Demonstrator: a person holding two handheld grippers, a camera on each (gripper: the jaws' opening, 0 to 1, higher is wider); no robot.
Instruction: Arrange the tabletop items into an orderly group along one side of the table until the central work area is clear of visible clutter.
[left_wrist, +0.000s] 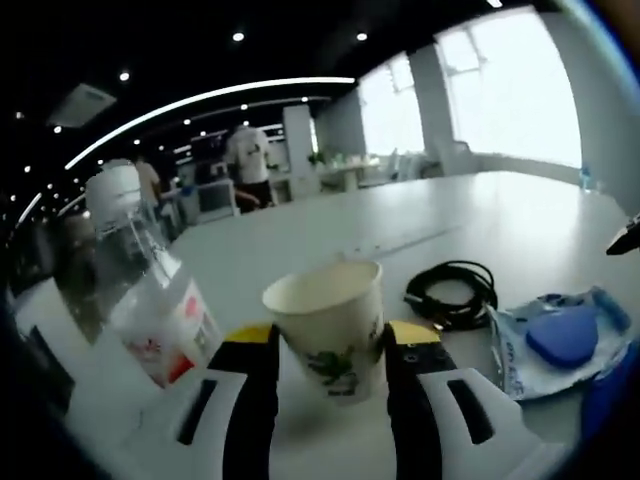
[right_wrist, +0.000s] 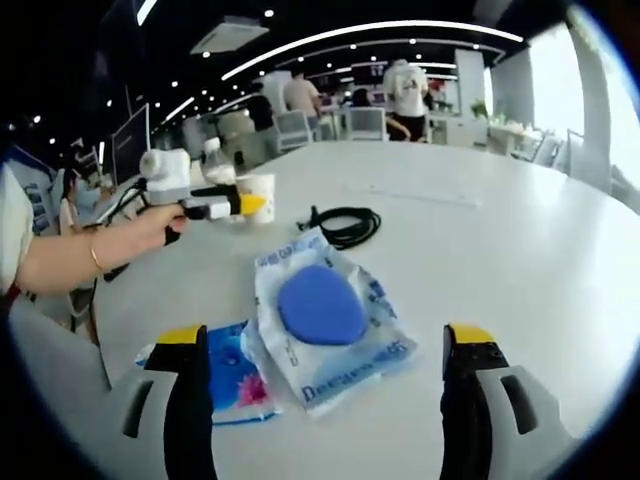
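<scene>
Paper cup (left_wrist: 330, 335) is clamped by left gripper (left_wrist: 331, 345) (light, crushable; mid-wall hold advised); right gripper (right_wrist: 325, 345) is held wide, empty.

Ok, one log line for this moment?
left hand-held gripper: closed on paper cup | right hand-held gripper: open over blue pouch | black cable: untouched

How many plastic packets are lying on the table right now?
2. One clear packet with a blue oval item lies between the right gripper fingers. A second packet, blue with pink print, is tucked partly beneath its left edge. Others may be hidden.
</scene>
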